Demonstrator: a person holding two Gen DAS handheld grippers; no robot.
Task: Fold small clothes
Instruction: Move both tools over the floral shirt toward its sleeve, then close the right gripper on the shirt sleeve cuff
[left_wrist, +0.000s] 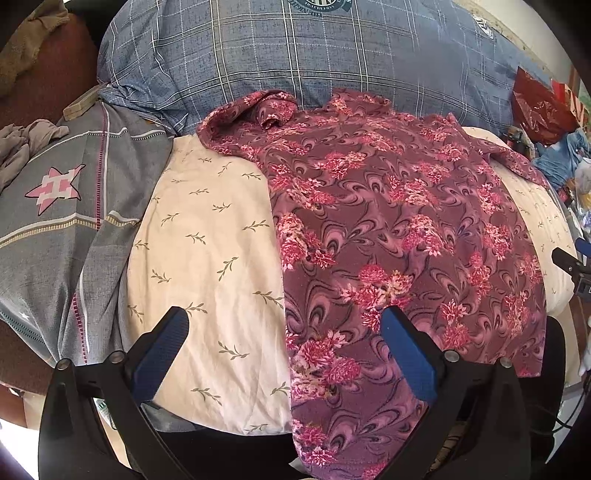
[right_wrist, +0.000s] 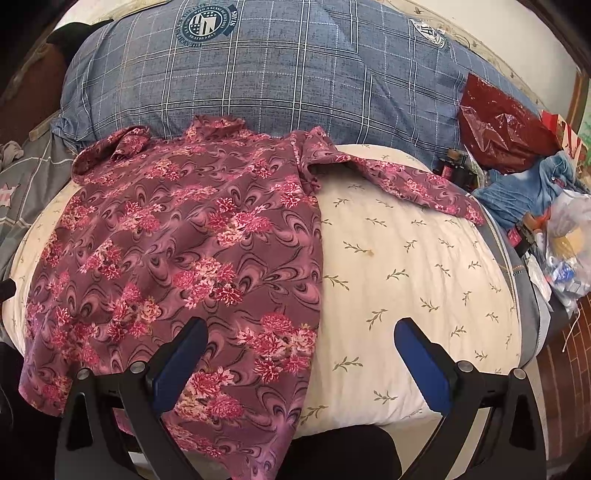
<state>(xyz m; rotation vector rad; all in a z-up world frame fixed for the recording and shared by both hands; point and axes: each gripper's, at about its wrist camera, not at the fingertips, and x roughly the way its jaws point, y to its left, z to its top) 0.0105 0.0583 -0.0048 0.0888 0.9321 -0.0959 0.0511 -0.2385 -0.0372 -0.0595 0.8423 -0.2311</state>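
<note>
A maroon floral shirt (left_wrist: 399, 229) lies flat on a cream leaf-print cushion (left_wrist: 210, 251), collar at the far end and hem hanging over the near edge. In the right wrist view the shirt (right_wrist: 177, 251) covers the cushion's left half, with one sleeve (right_wrist: 406, 184) stretched out to the right across the cushion (right_wrist: 413, 280). My left gripper (left_wrist: 284, 325) is open and empty, hovering over the shirt's left edge near the hem. My right gripper (right_wrist: 301, 332) is open and empty over the shirt's right edge. The right gripper's tip also shows in the left wrist view (left_wrist: 570, 264).
A blue plaid pillow (right_wrist: 295, 81) lies behind the shirt. A grey star-print cloth (left_wrist: 59, 206) sits at the left. A red plastic bag (right_wrist: 506, 122), blue cloth (right_wrist: 528, 188) and clutter in clear bags (right_wrist: 569, 254) crowd the right side.
</note>
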